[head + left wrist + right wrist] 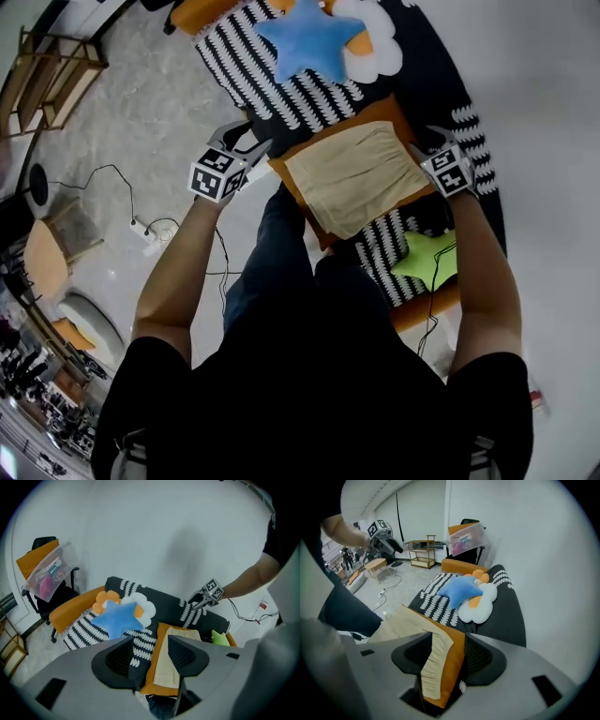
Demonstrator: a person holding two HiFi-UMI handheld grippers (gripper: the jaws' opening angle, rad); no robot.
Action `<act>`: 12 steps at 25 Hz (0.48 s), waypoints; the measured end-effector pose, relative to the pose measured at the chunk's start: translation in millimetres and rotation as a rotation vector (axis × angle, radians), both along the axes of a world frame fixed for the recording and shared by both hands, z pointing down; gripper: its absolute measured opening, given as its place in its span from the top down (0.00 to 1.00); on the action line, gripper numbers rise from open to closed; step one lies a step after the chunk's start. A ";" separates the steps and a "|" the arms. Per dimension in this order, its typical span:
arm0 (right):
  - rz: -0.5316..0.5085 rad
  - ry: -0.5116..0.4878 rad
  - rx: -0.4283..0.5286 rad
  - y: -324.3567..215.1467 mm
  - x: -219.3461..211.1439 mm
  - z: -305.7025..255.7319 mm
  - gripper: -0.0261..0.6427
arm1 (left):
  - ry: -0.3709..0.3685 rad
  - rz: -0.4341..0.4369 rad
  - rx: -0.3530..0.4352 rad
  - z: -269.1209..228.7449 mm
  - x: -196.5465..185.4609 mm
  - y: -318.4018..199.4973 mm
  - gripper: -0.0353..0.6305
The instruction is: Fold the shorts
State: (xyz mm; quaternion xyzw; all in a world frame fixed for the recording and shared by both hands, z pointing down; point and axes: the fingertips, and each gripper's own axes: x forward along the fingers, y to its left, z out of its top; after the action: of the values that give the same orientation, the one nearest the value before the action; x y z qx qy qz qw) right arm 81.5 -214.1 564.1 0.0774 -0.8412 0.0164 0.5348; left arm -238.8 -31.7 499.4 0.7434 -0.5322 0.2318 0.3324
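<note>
Beige fabric shorts (356, 175) lie flat on orange square cushion (375, 112), on black white-patterned sofa (441, 84). Left gripper (251, 139) at shorts' 9 o'clock, right gripper (427, 145) at 3 o'clock; both jaws wide, gripping nothing. Advice: pinch cloth edge only, not cushion; lift both sides evenly.

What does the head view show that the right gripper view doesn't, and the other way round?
Only the head view shows the green star cushion and both of the person's forearms. Only the right gripper view shows the clear storage box on a chair. Both show the beige shorts on the orange cushion, the blue star cushion and the left gripper.
</note>
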 end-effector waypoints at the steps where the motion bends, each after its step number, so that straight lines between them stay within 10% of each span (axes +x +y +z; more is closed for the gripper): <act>1: -0.006 0.011 -0.005 -0.8 -0.4 10.3 0.62 | 0.004 -0.001 -0.010 10.9 1.3 3.0 0.58; 12: -0.162 0.123 -0.064 3.4 -19.2 106.6 0.66 | 0.069 -0.021 -0.103 129.4 12.7 22.4 0.58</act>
State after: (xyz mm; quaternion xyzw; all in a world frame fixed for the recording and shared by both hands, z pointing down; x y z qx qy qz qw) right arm 62.3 -210.8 670.7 -0.0072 -0.8093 -0.0048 0.5874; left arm -226.1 -9.3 628.8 0.7272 -0.5156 0.2295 0.3908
